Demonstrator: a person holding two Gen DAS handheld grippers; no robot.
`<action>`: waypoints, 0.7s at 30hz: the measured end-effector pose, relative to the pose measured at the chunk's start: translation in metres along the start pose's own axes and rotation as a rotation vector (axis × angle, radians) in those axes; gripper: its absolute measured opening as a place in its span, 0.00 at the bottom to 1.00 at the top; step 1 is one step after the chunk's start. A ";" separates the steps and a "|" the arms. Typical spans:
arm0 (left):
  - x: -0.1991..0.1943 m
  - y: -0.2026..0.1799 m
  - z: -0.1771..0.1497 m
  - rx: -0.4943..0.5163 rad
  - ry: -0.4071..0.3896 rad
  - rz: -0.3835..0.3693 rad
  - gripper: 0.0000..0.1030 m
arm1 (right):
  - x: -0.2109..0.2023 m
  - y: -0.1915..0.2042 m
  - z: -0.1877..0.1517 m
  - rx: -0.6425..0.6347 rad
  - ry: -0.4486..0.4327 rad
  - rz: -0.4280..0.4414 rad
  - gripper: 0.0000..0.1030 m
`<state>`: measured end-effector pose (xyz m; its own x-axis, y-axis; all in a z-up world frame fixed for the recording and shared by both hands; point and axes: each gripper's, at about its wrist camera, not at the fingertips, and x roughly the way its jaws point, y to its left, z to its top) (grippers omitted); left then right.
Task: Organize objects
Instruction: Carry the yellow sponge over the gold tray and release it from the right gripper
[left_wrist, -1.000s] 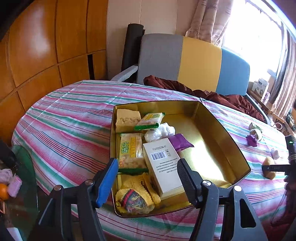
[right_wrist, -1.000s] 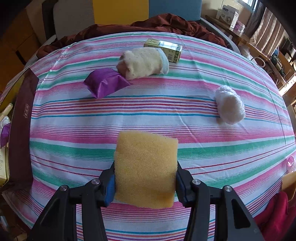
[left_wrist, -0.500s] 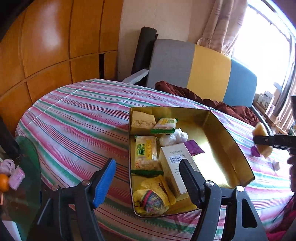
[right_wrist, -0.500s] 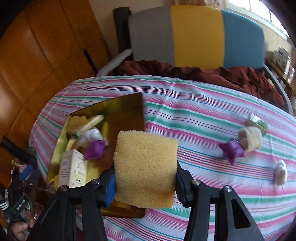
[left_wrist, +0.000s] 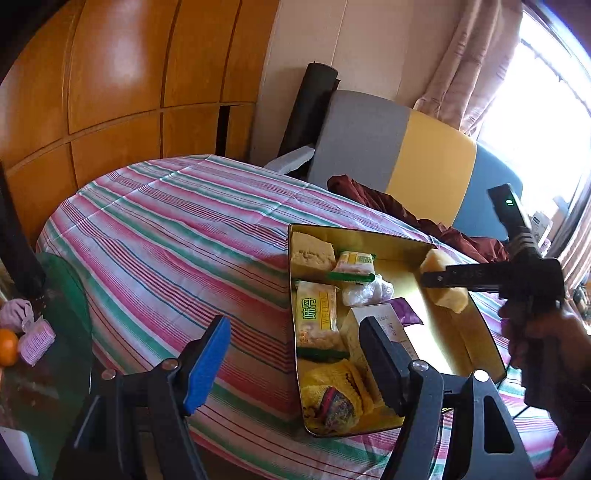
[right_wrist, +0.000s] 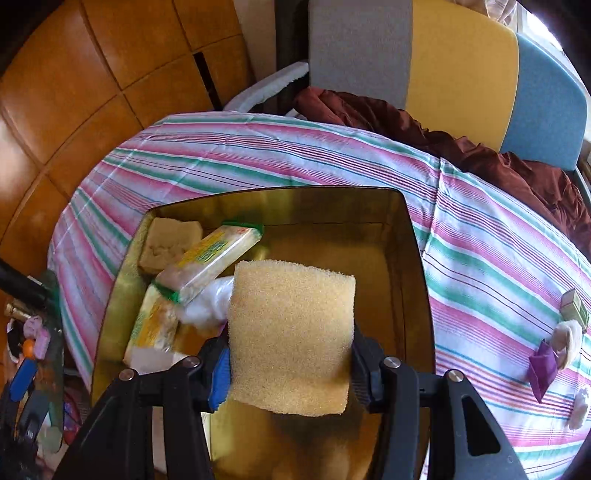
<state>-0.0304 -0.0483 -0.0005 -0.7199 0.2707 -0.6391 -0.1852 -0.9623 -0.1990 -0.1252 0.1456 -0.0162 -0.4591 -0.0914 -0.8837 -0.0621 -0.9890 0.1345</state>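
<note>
Tin (right_wrist: 413, 258), gold, on the striped table (right_wrist: 258, 147): left side packed with snacks and a box, right side bare. Sponge (right_wrist: 291, 339), pinched between the right gripper's (right_wrist: 291, 369) jaws, hangs over that bare floor. Left gripper (left_wrist: 295, 354), jaws wide and just widened, holds nothing beside the tin. Risk: released too high, the light sponge may bounce onto the wafer pack (right_wrist: 210, 258).

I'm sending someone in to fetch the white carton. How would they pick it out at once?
On the striped tablecloth sits a gold tray. The white carton lies near its front edge, just behind the empty left gripper. It is the only hard-edged box there, between a yellow-green snack pack and a purple wrapper.
</note>
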 end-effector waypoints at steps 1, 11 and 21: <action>0.001 0.000 0.000 0.000 0.003 -0.001 0.71 | 0.006 -0.002 0.004 0.007 0.010 -0.010 0.51; 0.010 0.001 -0.006 -0.001 0.040 -0.007 0.71 | 0.058 -0.003 0.035 0.091 0.087 0.105 0.55; 0.011 -0.005 -0.008 0.019 0.046 -0.003 0.71 | 0.029 -0.007 0.025 0.096 -0.011 0.151 0.80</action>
<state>-0.0319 -0.0406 -0.0126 -0.6881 0.2744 -0.6718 -0.2008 -0.9616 -0.1871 -0.1608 0.1528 -0.0317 -0.4793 -0.2360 -0.8453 -0.0756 -0.9485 0.3076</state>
